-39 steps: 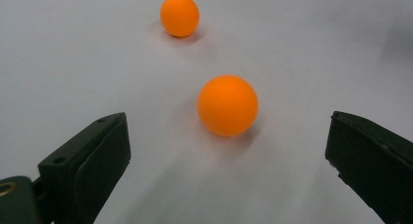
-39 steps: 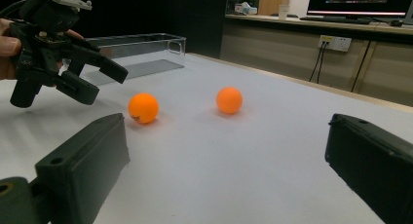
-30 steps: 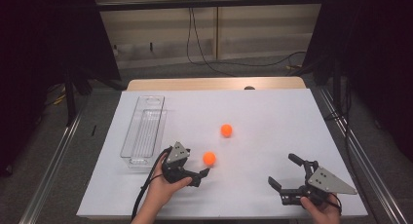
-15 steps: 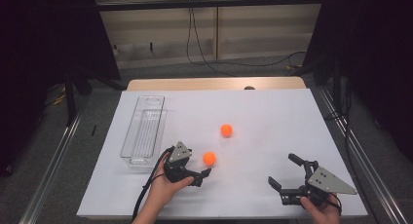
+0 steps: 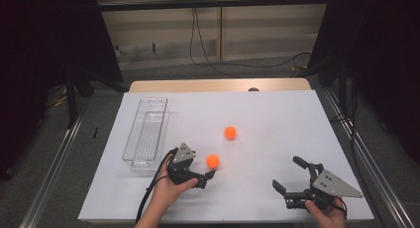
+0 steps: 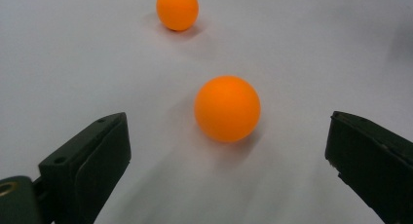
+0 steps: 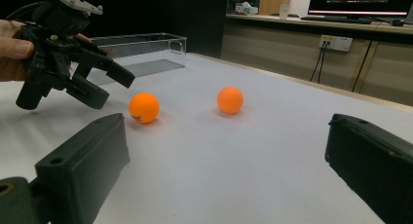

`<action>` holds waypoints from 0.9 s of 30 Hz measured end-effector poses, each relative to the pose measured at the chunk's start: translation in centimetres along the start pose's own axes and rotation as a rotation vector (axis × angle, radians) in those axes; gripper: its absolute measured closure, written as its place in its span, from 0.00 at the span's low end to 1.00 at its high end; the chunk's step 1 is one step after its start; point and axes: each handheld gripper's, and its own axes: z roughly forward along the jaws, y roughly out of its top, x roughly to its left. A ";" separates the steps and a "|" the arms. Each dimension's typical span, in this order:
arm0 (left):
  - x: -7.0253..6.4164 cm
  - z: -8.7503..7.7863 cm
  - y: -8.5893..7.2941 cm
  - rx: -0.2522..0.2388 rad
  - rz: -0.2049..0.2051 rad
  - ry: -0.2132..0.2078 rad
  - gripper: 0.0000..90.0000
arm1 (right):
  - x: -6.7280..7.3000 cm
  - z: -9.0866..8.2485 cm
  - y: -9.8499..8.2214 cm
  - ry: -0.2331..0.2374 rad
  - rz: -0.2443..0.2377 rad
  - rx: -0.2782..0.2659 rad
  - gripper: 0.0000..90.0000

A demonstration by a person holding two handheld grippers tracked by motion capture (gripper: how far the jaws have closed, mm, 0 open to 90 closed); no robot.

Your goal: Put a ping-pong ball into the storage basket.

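Lying just ahead of open left tool (image 5: 205,172): orange ball (image 5: 213,161)

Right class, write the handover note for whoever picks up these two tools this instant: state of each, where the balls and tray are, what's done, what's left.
Left tool: open, low over the table, jaws either side of the near orange ball but not touching it.
Right tool: open, holding nothing, at the near right of the white table.
Far orange ball: loose on the table, beyond the near one.
Clear tray: on the left side, nothing in it.
Done: no ball gripped or moved into the tray.
Left, as it looks: close on the near ball, probably carry it to the tray, then fetch the far ball.
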 end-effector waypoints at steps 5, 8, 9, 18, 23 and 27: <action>-0.2 0.2 0.1 0.008 0.007 -0.011 0.03 | 0.0 0.0 0.0 0.003 -0.002 0.002 0.01; -0.3 0.3 0.1 0.016 0.014 -0.008 0.03 | 0.0 0.0 0.0 0.004 -0.004 0.004 0.01; -0.3 0.3 0.1 0.017 0.014 -0.007 0.03 | 0.0 0.0 0.0 0.005 -0.004 0.004 0.01; -0.3 0.8 0.3 0.022 0.017 -0.012 0.03 | 0.0 0.1 0.0 0.005 -0.004 0.004 0.01; -0.3 1.0 0.4 0.020 0.003 -0.014 0.03 | 0.0 0.0 0.0 0.004 0.000 0.003 0.01; -0.3 1.1 0.5 0.026 0.001 -0.019 0.03 | 0.0 0.0 0.0 0.005 -0.002 0.003 0.02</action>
